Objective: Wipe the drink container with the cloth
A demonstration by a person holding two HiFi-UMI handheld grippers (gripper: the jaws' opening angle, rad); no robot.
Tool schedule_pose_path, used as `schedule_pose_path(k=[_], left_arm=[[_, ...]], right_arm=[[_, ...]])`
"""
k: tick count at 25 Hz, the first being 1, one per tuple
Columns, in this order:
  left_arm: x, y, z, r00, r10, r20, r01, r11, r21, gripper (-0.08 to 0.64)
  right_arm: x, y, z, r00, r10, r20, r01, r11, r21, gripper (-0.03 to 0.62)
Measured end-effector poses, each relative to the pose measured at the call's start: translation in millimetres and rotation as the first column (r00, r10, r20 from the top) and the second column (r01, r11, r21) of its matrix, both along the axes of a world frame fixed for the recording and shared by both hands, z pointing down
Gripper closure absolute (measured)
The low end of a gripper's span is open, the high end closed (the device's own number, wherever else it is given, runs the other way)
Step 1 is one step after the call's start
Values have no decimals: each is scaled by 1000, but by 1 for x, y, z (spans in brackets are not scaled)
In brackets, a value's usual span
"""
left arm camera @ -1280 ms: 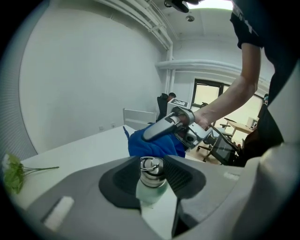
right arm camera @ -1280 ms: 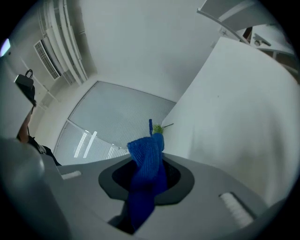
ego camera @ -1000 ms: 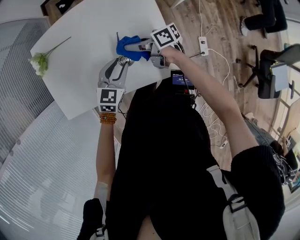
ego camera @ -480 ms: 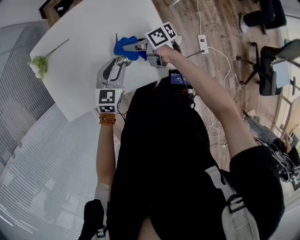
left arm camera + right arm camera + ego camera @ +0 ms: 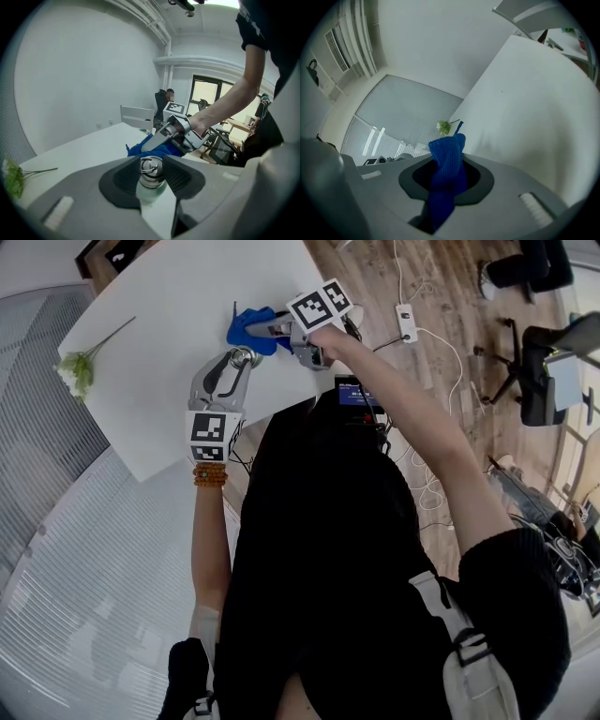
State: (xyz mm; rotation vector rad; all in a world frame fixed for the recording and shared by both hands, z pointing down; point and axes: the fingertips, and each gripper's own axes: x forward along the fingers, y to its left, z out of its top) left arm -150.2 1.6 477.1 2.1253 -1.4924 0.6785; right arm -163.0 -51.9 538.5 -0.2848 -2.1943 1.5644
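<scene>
A pale green drink bottle with a steel cap (image 5: pixel 151 174) stands clamped between the pads of my left gripper (image 5: pixel 151 180); in the head view its cap (image 5: pixel 241 357) shows at the tip of the left gripper (image 5: pixel 234 360). A blue cloth (image 5: pixel 447 176) hangs bunched in my right gripper (image 5: pixel 446 180), which is shut on it. In the head view the cloth (image 5: pixel 246 326) sits just beyond the bottle, under the right gripper (image 5: pixel 272 331). From the left gripper view, the cloth (image 5: pixel 157 147) and right gripper (image 5: pixel 161 136) lie just behind the bottle cap.
The white table (image 5: pixel 178 324) has its near edge just below the grippers. A green flower sprig (image 5: pixel 77 367) lies at the table's left corner. A power strip (image 5: pixel 406 329) and cables lie on the wooden floor to the right, near office chairs (image 5: pixel 544 362).
Both grippers have shifted slightly up and to the left in the head view, keeping the cloth and the bottle in hold.
</scene>
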Motion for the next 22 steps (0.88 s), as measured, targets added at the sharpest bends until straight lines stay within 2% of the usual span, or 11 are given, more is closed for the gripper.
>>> schedule_pose_path(k=[10,22], left_arm=[[2,0,1,997,16,70,-18,1000,19,410],[4,1,-1,997,5,73,-6,1000,22,410]], right_arm=[[1,-4,13,999,10,-48,-10,1000,4,506],[2,-5,34,994,23,-107,-25,1000,-19,511]])
